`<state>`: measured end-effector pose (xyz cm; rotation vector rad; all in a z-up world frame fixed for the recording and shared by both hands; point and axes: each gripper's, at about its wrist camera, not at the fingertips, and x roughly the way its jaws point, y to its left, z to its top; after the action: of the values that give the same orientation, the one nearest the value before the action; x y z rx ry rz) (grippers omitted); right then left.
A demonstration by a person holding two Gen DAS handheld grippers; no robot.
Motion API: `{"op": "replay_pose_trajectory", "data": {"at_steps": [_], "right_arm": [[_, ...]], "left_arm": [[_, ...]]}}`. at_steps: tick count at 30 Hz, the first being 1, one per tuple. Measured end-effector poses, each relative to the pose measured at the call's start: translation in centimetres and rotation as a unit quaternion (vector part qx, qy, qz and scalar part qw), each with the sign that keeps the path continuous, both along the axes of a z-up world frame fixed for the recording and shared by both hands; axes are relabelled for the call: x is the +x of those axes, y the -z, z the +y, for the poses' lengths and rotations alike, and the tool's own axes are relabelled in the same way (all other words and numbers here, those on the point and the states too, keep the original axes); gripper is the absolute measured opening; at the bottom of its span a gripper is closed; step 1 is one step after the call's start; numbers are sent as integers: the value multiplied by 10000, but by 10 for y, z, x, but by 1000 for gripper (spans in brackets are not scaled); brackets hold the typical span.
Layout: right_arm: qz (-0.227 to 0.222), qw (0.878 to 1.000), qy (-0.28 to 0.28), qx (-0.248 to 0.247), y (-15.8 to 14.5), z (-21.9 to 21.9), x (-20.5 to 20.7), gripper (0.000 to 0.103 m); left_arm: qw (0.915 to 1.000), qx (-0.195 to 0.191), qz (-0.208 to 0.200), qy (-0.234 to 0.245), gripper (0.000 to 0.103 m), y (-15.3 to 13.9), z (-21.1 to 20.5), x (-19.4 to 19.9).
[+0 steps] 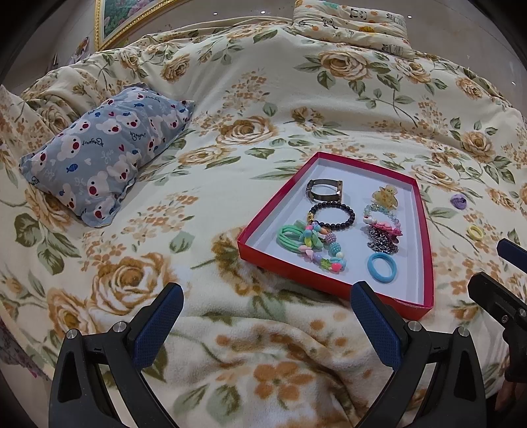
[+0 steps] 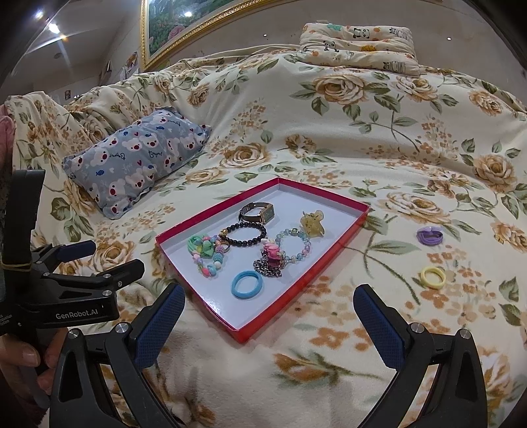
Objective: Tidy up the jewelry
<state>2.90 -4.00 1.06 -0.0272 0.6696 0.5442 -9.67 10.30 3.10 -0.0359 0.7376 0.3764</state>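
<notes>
Both grippers, left gripper (image 1: 265, 312) and right gripper (image 2: 268, 312), are wide and empty. Next, probably: yellow hair tie (image 2: 432, 277), lower right, goes into the red tray (image 2: 296, 289).

A bear-print pillow (image 1: 102, 154) lies on the floral blanket (image 1: 263, 82) below a gilt-framed picture (image 2: 184, 29).

The blanket (image 2: 329, 378) at the bottom of the frame is fuzzy fleece cloth. The red tray (image 2: 346, 232) looks like glossy card with a matt white floor. The watch (image 2: 257, 212) shines like metal; the black bracelet (image 2: 247, 232) has glossy beads.
</notes>
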Motion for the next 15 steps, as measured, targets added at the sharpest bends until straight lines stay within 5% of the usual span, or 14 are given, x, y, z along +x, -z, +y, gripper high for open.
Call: {"op": "replay_pose_trajectory", "data": {"at_steps": [15], "right_arm": [[2, 10000, -8, 3, 0, 0, 0, 103]], "left_arm": [[10000, 20, -4, 25, 102, -1, -1, 0]]}}
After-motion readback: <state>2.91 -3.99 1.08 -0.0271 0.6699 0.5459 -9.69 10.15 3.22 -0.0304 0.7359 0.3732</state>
